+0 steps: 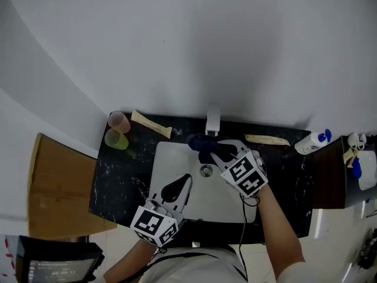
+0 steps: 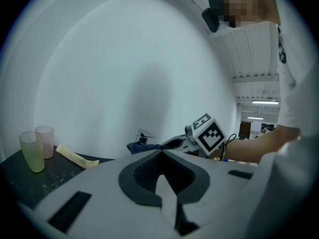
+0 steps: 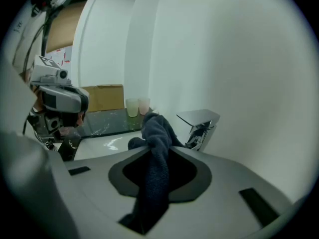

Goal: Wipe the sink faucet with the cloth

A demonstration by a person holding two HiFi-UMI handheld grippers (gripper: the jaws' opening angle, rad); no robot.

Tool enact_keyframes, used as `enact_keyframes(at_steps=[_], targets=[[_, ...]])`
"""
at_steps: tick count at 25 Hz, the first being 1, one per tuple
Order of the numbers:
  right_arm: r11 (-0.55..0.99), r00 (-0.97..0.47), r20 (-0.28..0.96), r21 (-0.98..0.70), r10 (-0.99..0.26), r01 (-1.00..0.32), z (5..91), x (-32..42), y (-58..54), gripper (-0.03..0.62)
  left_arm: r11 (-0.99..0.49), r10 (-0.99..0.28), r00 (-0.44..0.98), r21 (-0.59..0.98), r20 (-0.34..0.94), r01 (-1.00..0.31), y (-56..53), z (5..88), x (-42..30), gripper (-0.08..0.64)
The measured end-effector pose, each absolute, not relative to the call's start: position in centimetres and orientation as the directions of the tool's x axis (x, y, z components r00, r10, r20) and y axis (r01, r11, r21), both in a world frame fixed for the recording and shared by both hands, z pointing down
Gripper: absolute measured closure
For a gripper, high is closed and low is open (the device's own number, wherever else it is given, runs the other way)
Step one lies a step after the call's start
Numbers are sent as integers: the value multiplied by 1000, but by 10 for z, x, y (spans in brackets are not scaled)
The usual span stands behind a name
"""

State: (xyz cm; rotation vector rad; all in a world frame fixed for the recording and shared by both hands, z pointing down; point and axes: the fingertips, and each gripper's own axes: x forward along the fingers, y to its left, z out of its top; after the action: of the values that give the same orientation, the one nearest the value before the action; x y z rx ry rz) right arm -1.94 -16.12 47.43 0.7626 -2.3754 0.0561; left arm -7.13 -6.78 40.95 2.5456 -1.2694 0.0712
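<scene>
right gripper (image 3: 158,152) clamps cloth (image 3: 155,131) | cloth beside faucet (image 3: 199,121) | left gripper (image 2: 162,152) closed, empty

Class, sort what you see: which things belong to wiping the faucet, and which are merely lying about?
In the job: cloth, faucet, sink, right gripper.
Lying about: pink cup, green cup, two packets, white bottle, cardboard box.
</scene>
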Motion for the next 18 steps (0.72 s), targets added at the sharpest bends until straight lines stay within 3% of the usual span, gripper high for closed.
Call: enact_keyframes(at_steps=[12,18], targets=[[725,-559,538,152,-631,-672,477,-4,-240,503,-589,-751,637,260,173,-765,-72,411,-63,560],[787,-609,567,118,-554,-606,476,-13,-190,503,-601,-743,649,261,166,-755,-71,408,-59,560]])
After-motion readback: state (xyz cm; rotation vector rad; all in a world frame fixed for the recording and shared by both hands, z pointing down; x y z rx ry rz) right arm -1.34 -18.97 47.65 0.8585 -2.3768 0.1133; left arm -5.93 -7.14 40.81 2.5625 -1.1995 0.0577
